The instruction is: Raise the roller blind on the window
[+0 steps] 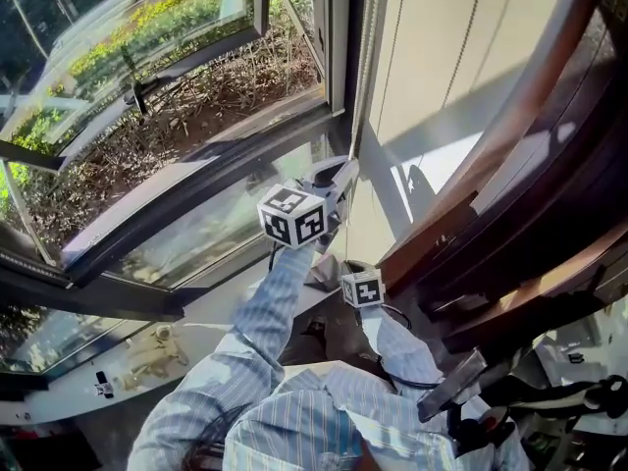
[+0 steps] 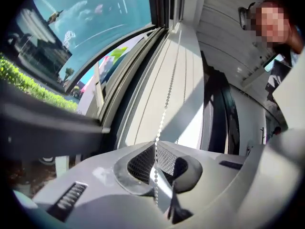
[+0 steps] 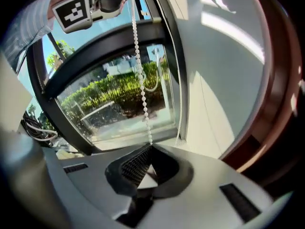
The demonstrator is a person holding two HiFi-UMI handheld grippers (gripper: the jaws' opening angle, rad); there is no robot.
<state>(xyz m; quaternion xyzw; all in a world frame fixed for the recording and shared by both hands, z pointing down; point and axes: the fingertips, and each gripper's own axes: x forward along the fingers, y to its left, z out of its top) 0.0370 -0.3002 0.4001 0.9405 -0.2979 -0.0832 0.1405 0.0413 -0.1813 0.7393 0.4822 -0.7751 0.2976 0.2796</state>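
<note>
Both jaws are pinched tight on the bead chain point(image 3: 138, 66), the left gripper point(image 2: 156, 144) higher up and the right gripper point(image 3: 150, 148) just below it. The roller blind point(image 1: 432, 57) hangs low (right of the open window point(image 1: 147, 86)), so most of the raising looks left to do.

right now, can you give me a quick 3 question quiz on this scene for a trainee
1. True or false: the left tongs are shut on the bead chain.
2. Which tongs hold the chain higher up? A. left B. right
3. Fill in: the right tongs are shut on the same ____.

Key: 1 true; 2 A; 3 bead chain.
</note>
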